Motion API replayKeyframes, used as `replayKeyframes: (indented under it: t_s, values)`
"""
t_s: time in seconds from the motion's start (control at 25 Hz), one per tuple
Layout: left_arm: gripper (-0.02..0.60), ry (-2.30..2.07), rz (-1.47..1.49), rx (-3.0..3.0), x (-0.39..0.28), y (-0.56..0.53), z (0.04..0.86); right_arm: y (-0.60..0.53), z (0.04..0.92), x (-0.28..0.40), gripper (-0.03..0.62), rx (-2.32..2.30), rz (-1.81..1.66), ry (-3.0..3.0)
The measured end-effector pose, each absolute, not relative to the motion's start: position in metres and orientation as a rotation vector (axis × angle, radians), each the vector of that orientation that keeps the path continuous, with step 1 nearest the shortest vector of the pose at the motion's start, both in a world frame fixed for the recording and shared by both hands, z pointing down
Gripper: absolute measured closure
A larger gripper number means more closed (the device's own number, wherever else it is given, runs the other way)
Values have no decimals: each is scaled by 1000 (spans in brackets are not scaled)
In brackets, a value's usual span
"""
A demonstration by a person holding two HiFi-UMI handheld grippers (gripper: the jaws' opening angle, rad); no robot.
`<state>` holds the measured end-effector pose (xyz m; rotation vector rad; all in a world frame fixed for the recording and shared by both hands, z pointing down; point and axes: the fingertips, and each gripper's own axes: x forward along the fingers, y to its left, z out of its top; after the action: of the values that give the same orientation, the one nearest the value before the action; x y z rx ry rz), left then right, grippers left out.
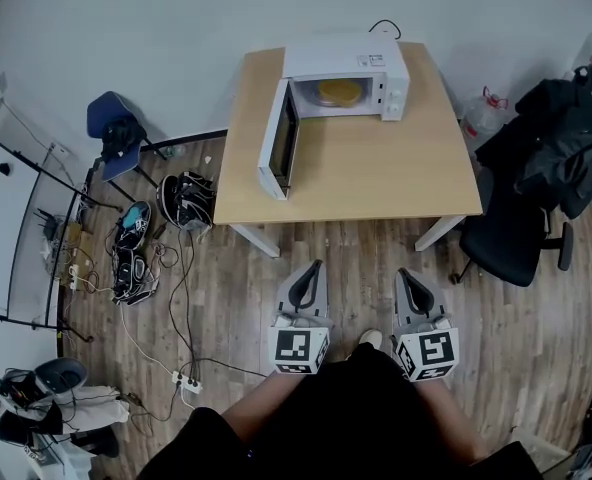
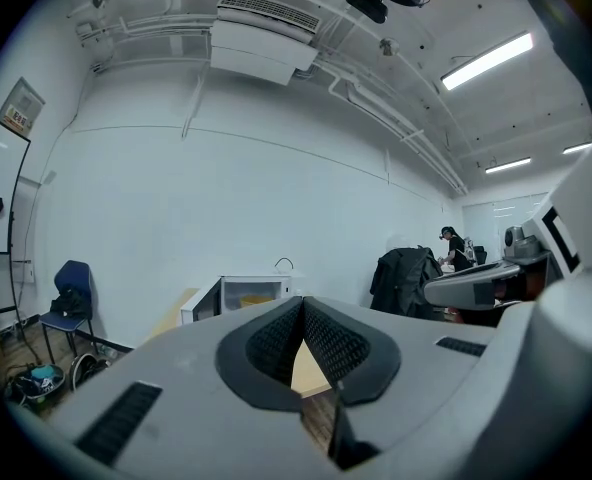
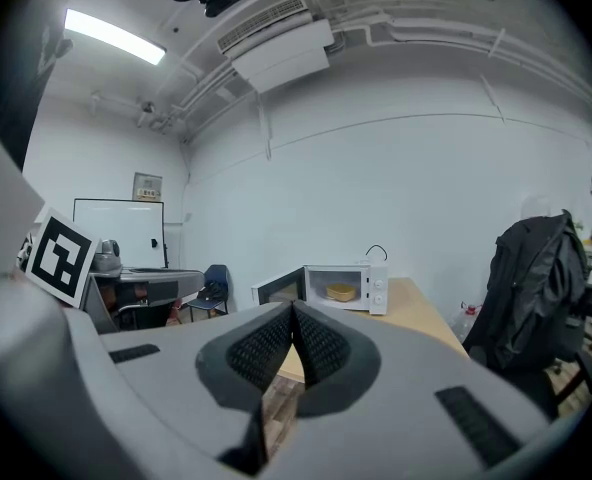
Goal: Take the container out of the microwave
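A white microwave point(image 1: 346, 78) stands at the far side of a wooden table point(image 1: 376, 173), its door point(image 1: 278, 140) swung open to the left. Inside sits a yellow container point(image 1: 338, 91), also visible in the right gripper view as the yellow container point(image 3: 341, 292). Both grippers hover over the floor, well short of the table's near edge. My left gripper point(image 1: 315, 266) is shut with nothing in it, and my right gripper point(image 1: 405, 272) is shut and empty too. In the left gripper view the microwave point(image 2: 244, 296) shows far off beyond the closed tips.
A black office chair point(image 1: 521, 223) draped with dark clothing stands right of the table. A blue chair point(image 1: 116, 128), bags, shoes and cables point(image 1: 171, 298) lie on the floor at the left. A whiteboard point(image 1: 6, 218) stands at far left. A person stands far off point(image 2: 448, 248).
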<state>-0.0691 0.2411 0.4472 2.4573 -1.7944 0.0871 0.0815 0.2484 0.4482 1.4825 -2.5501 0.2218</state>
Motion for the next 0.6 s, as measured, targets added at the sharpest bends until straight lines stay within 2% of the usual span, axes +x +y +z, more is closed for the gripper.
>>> replayKeyframes:
  t_s: [0.36, 0.6]
  values:
    - [569, -1848, 93, 2460, -29, 222, 445, 230, 453, 124, 534, 1459, 218, -2578]
    - [569, -1962, 77, 2408, -31, 211, 430, 218, 451, 151, 534, 1496, 196, -2589]
